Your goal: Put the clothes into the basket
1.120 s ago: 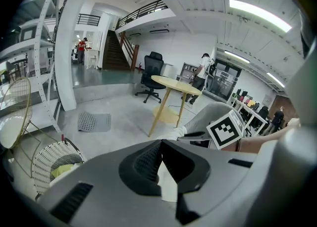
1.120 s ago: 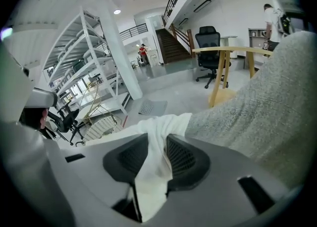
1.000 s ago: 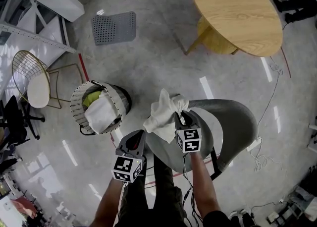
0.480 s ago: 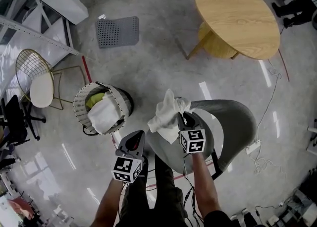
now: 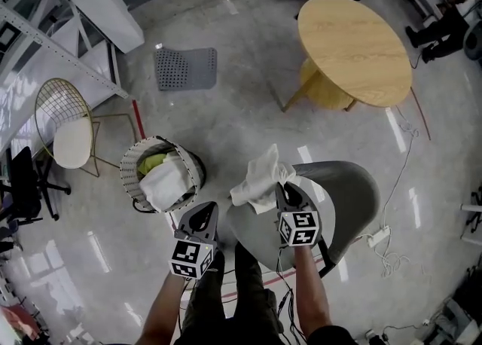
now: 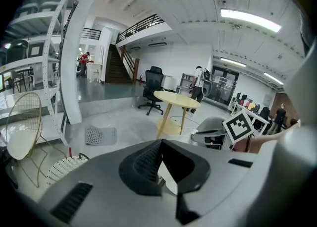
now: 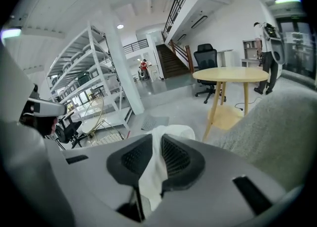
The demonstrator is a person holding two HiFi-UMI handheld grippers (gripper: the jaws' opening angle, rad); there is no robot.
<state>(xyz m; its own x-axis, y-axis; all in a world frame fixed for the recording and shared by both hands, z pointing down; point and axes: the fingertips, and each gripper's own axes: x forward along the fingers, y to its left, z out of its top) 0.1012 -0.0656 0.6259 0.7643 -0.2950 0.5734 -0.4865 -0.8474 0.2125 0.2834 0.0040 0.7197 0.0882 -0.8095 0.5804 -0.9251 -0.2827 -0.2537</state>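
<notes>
Clothes here means one white cloth (image 5: 260, 181), hanging bunched from the right gripper (image 5: 282, 190) just above the grey chair (image 5: 350, 193). Its fingers (image 7: 174, 155) have just been closing and pinch a fold of the cloth between them, so it can be carried clear of the seat. The basket (image 5: 129, 161) stands on the floor to the left, near the chair, holding a white piece (image 5: 164, 185) and a yellow-green one (image 5: 153, 163); the cloth probably belongs there next. The left gripper (image 5: 211, 209) hovers between basket and chair, its fingers (image 6: 143, 164) pressed together on nothing, seemingly spare for this carry.
</notes>
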